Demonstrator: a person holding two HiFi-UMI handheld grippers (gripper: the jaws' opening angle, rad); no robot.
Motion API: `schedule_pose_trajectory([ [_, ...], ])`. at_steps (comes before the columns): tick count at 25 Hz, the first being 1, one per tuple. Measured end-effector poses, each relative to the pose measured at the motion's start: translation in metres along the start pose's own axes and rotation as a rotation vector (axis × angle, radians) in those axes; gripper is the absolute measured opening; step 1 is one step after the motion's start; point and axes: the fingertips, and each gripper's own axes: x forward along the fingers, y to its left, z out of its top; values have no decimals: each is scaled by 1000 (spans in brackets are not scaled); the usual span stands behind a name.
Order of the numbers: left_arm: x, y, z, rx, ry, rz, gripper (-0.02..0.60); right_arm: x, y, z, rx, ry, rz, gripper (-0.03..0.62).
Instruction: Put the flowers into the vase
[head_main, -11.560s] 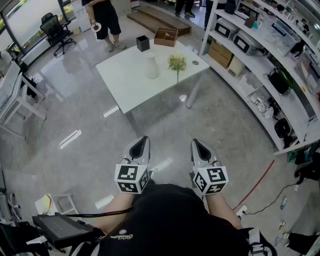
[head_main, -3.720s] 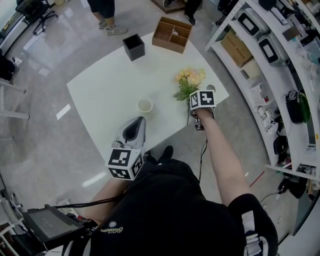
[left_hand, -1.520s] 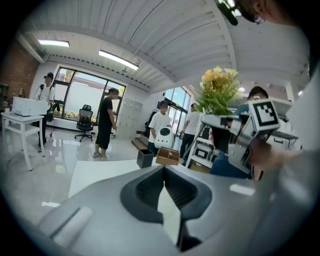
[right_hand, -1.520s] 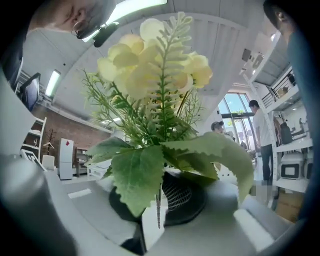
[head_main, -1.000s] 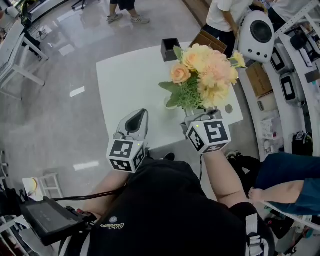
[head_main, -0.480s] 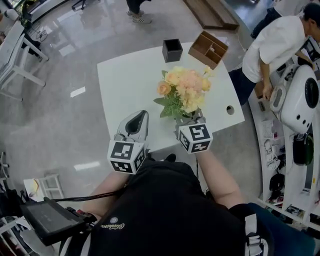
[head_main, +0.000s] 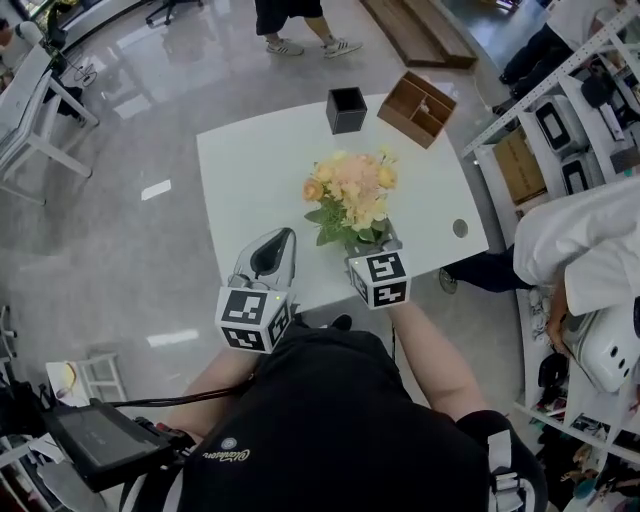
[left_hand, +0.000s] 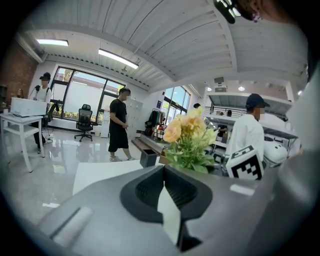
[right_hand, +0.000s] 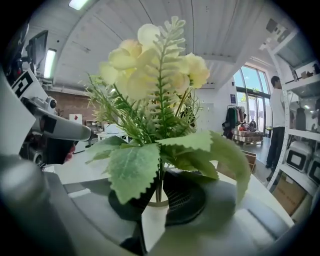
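Note:
The flowers (head_main: 350, 192), a bunch of peach and yellow blooms with green leaves, stand upright over the middle of the white table (head_main: 250, 165). They also show in the left gripper view (left_hand: 192, 135). My right gripper (head_main: 376, 246) is shut on the stems of the flowers (right_hand: 155, 75) just under the leaves. Its jaws have just been opening a little with the stems still between them. The stems run down into the pale rim of the vase (right_hand: 149, 204); in the head view the bouquet hides the vase. My left gripper (head_main: 280, 236) hovers shut and empty at the table's near edge.
A black square box (head_main: 346, 108) and a wooden compartment box (head_main: 416, 106) sit at the table's far side. A round hole (head_main: 459, 228) is near the right edge. A person in white (head_main: 585, 250) stands by the shelves on the right, another stands beyond the table.
My right gripper has come down with the bouquet, from high above the table to low over its middle. The left gripper has stayed put. People on the right have moved.

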Motion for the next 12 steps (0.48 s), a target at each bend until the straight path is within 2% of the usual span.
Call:
schedule_pose_trajectory([
  [12,-1,0,0,0,-11,-7,6,3,0,-5,-46,61,7,60],
])
